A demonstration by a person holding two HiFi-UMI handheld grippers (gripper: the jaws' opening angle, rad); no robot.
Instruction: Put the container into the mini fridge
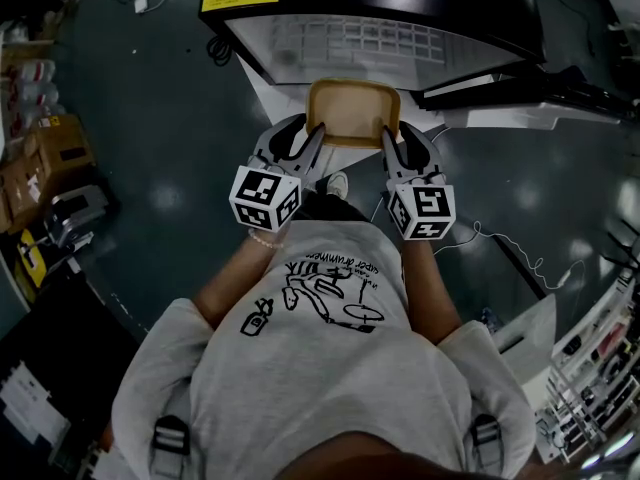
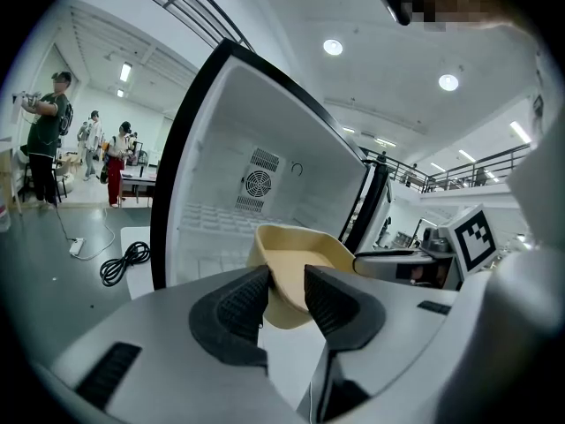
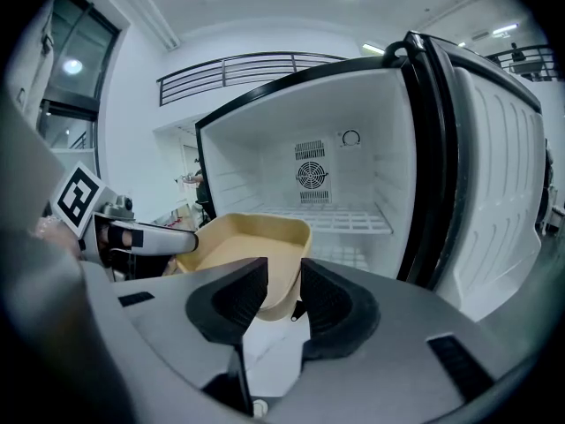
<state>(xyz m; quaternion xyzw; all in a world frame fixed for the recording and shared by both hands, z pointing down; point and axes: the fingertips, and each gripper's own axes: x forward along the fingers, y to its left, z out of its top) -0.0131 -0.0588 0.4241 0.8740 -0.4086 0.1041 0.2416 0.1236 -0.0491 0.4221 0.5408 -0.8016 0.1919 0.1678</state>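
A shallow tan container (image 1: 353, 111) hangs in the air between my two grippers, just in front of the open mini fridge (image 1: 360, 43). My left gripper (image 1: 312, 143) is shut on its left rim, my right gripper (image 1: 390, 146) on its right rim. In the left gripper view the container (image 2: 300, 263) wall runs between the pads of the left gripper (image 2: 285, 281), with the white fridge (image 2: 256, 184) interior behind. In the right gripper view the container (image 3: 238, 246) sits in the right gripper (image 3: 284, 276), before the fridge (image 3: 309, 175) wire shelf and rear fan.
The fridge door (image 3: 503, 175) stands open at the right. A black cable (image 2: 124, 261) lies coiled on the floor left of the fridge. Cardboard boxes (image 1: 45, 158) stand at the left, a white cord (image 1: 500, 243) trails at the right. People (image 2: 48, 140) stand far off.
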